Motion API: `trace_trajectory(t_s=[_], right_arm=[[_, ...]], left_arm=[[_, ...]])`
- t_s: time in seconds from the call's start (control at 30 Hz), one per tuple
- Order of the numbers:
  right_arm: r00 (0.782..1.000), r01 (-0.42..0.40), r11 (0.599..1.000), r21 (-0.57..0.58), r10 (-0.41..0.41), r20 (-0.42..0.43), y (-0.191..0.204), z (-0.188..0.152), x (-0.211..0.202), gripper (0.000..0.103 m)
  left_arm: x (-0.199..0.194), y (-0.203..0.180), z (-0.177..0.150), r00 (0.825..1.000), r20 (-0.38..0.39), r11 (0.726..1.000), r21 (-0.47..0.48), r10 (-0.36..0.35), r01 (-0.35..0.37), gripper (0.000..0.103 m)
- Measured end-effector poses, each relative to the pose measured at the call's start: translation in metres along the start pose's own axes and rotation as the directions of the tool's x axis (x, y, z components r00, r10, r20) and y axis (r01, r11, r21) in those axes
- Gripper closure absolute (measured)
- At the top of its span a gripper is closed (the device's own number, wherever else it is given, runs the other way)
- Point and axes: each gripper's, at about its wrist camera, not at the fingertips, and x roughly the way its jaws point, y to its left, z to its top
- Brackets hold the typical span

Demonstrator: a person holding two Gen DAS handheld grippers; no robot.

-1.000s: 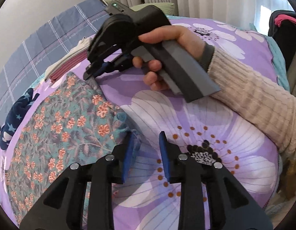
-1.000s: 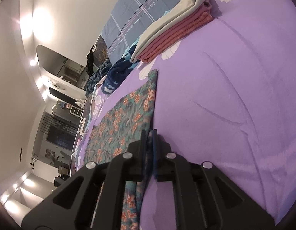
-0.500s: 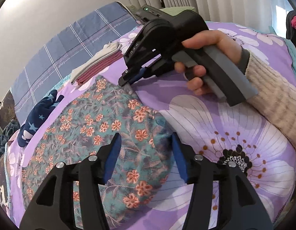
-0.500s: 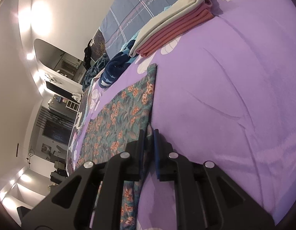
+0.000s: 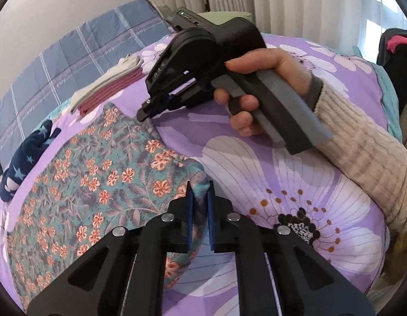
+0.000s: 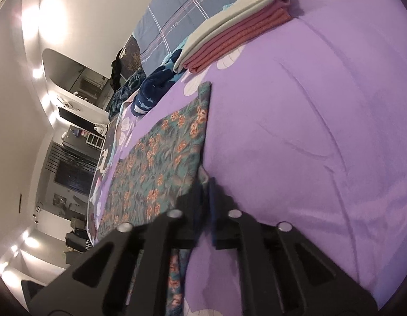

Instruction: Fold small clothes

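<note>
Floral-print garment (image 5: pixel 98 184) lies on a purple bedspread (image 5: pixel 295 184); left gripper (image 5: pixel 200 197) closing on its near corner, right gripper (image 6: pixel 206 187) clamped on its far edge.

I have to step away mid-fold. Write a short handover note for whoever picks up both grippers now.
Left gripper: jaws closing on the near corner of the floral cloth, fabric bunched between the pads.
Right gripper: shut on the cloth's far corner along the same edge.
Cloth: otherwise lying flat on the purple bedspread.
Done: a folded stack sits further back near the blue pillow.
Left: this cloth is not yet folded; probably lift both corners and carry them over. A navy star-print piece beyond it is still unfolded.
</note>
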Motion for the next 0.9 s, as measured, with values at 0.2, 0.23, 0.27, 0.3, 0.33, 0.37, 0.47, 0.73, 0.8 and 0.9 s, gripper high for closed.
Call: trace_trajectory(t_s=[0.2,0.23,0.27,0.3,0.33,0.37,0.47,0.73,0.8,0.9], right_arm=[[0.996,0.057,0.997,-0.046,-0.054,0.066,0.007,-0.001,0.001,0.101],[0.996,0.08,0.996,-0.033,-0.078,0.05,0.002,0.0,0.008,0.101],[0.996,0.087,0.996,-0.018,-0.086,0.038,-0.003,0.001,0.012,0.101],[0.996,0.079,0.997,-0.019,-0.078,0.041,-0.003,0.001,0.011,0.101],[0.997,0.067,0.997,-0.025,-0.066,0.049,-0.001,0.001,0.009,0.101],[0.997,0.048,0.998,-0.037,-0.046,0.06,0.0,0.001,0.006,0.101],[0.991,0.075,0.996,-0.042,-0.07,0.111,0.003,0.001,-0.003,0.096],[0.995,-0.1,0.963,-0.249,0.095,-0.03,0.042,-0.016,0.005,0.086],[0.986,0.144,0.948,-0.283,-0.163,-0.044,0.031,-0.02,0.034,0.103],[0.987,0.136,0.954,-0.268,-0.154,-0.047,0.026,-0.018,0.033,0.103]], left_arm=[[0.006,-0.009,-0.009,0.999,-0.024,1.0,0.004,-0.023,0.023,0.095],[0.011,-0.011,-0.011,0.999,-0.031,1.0,0.007,-0.024,0.025,0.095],[0.011,-0.015,-0.011,0.999,-0.033,1.0,0.009,-0.022,0.022,0.095],[0.014,-0.016,-0.012,0.999,-0.038,1.0,0.008,-0.023,0.023,0.095],[0.015,-0.015,-0.013,0.999,-0.04,1.0,0.002,-0.026,0.026,0.095],[0.015,-0.014,-0.013,0.999,-0.04,1.0,-0.004,-0.03,0.03,0.094],[0.01,-0.013,-0.013,0.998,-0.03,0.998,-0.024,-0.058,0.057,0.089],[0.013,-0.012,-0.024,0.977,-0.028,0.974,-0.094,-0.21,0.207,0.063],[0.009,-0.009,-0.024,0.974,-0.019,0.968,-0.115,-0.225,0.222,0.063],[-0.011,-0.004,-0.031,0.968,0.008,0.959,-0.135,-0.249,0.248,0.063]])
